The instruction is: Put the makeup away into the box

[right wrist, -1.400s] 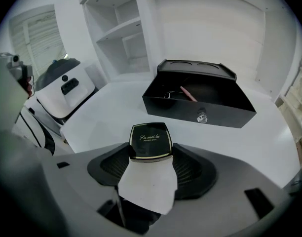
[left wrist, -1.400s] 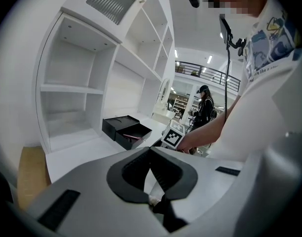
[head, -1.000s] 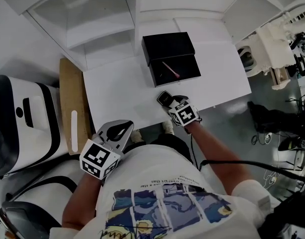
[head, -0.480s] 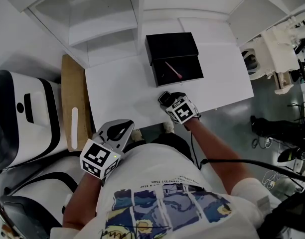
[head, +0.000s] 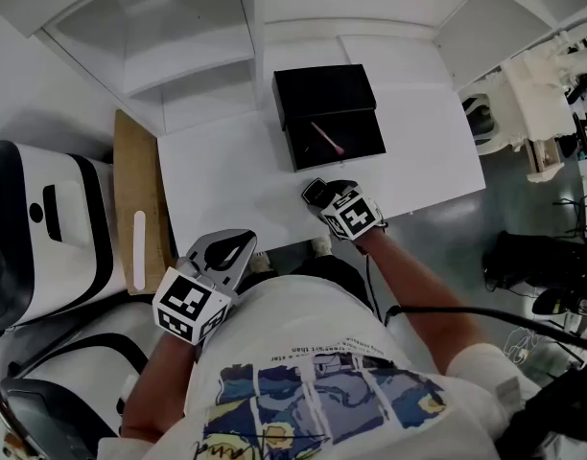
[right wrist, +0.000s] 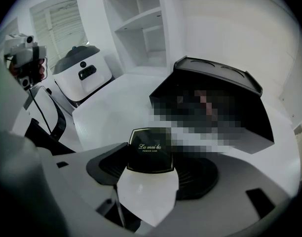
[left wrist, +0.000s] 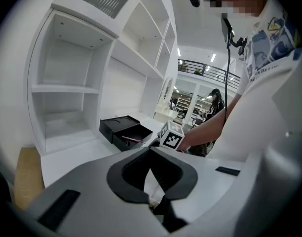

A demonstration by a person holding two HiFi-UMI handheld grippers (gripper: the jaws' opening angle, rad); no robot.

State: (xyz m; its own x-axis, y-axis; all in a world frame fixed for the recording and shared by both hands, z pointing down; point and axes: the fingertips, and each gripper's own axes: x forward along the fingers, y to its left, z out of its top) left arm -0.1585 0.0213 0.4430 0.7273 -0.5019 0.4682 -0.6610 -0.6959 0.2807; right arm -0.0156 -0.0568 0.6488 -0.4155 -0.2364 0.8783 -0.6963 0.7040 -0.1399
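Observation:
A black box (head: pixel 334 140) stands open at the back of the white table (head: pixel 226 171), its lid (head: pixel 322 89) tipped back. A pink stick (head: pixel 328 138) lies inside. My right gripper (head: pixel 316 195) hovers just in front of the box near the table's front edge, shut on a black powder compact (head: pixel 317 191). In the right gripper view the compact (right wrist: pixel 150 157) sits between both pads of that gripper (right wrist: pixel 151 152), with the box (right wrist: pixel 215 107) beyond. My left gripper (head: pixel 246 239) hangs off the table's front left, shut and empty. Its tips meet in the left gripper view (left wrist: pixel 150 150).
White shelving (head: pixel 188 46) rises behind the table. A wooden board (head: pixel 138 199) lies along the table's left side, with a white-and-black appliance (head: pixel 44 228) beyond it. Pale equipment (head: pixel 524 84) and cables crowd the floor at the right.
The head view sways slightly. Both grippers stay where they were, and the right one keeps hold of the compact.

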